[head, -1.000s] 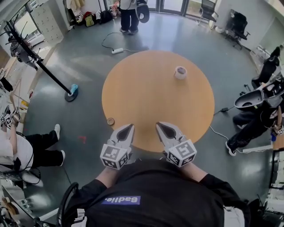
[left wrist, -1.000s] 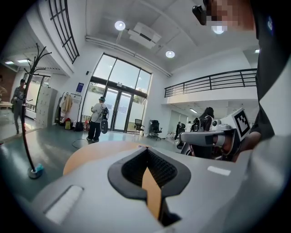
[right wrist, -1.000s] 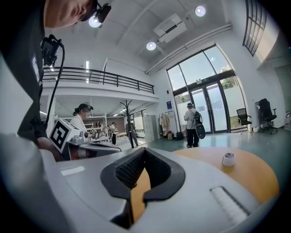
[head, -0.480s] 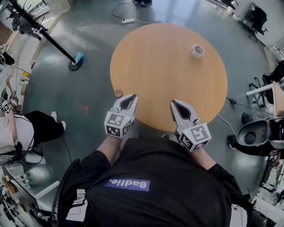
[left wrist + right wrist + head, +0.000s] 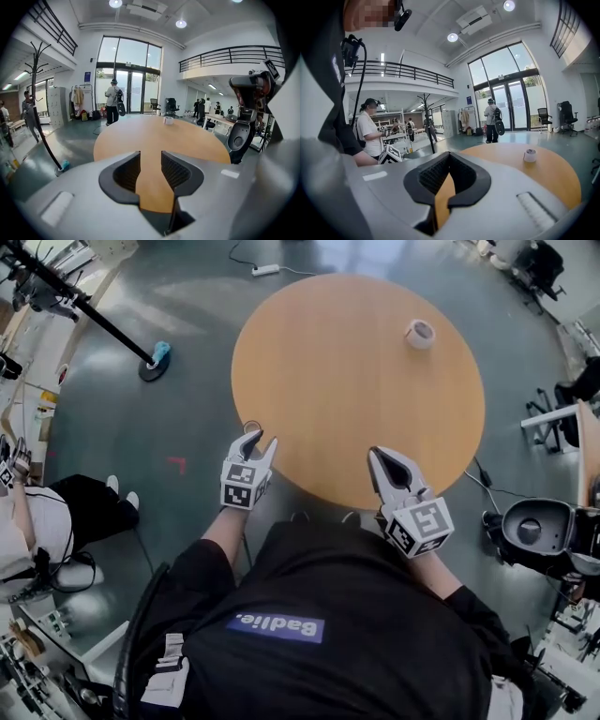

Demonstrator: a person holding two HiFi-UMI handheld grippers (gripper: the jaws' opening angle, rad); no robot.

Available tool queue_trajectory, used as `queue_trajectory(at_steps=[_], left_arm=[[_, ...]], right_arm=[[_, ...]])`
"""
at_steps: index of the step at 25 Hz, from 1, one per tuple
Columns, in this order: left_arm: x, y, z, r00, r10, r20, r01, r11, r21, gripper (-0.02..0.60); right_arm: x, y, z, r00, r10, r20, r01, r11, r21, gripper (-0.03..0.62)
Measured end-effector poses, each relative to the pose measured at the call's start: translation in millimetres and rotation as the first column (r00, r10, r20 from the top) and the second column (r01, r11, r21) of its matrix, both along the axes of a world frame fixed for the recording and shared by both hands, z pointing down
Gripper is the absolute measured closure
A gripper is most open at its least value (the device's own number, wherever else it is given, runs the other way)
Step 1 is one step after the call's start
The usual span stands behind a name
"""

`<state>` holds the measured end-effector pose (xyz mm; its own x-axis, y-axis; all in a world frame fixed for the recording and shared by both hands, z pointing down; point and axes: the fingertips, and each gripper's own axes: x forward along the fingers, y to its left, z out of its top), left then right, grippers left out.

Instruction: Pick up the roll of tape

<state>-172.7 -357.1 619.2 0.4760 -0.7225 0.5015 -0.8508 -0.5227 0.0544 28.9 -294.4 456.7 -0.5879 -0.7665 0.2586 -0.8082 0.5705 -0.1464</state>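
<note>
The left tool [image 5: 257, 439] hangs at the near left edge of the round tabletop [image 5: 337, 409], its jaws opening with nothing between them; a small brown ring [image 5: 251, 427] lies on the floor just beyond its tips; the right tool [image 5: 377, 455] has its jaws pressed together, empty; the white roll of tape [image 5: 419, 333] stands on the tabletop well ahead of the right tool, far from both.
</note>
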Motion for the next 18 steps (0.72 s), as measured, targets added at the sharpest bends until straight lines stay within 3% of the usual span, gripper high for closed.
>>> queue_trajectory(at_steps=[9, 14, 18], left_arm=[[-33, -22, 64, 0.992, 0.016, 0.127, -0.009, 0.998, -0.061, 0.354], [-48, -32, 93, 0.986, 0.019, 0.167, -0.004, 0.996, -0.089, 0.332], [-58, -41, 114, 0.982, 0.019, 0.189, 0.002, 0.993, -0.115, 0.265]], right_arm=[[6, 9, 11, 0.998, 0.040, -0.045, -0.042, 0.998, -0.036, 0.589], [12, 14, 19, 0.996, 0.061, -0.072, -0.066, 0.996, -0.063, 0.589], [13, 19, 22, 0.993, 0.073, -0.089, -0.080, 0.993, -0.082, 0.589]])
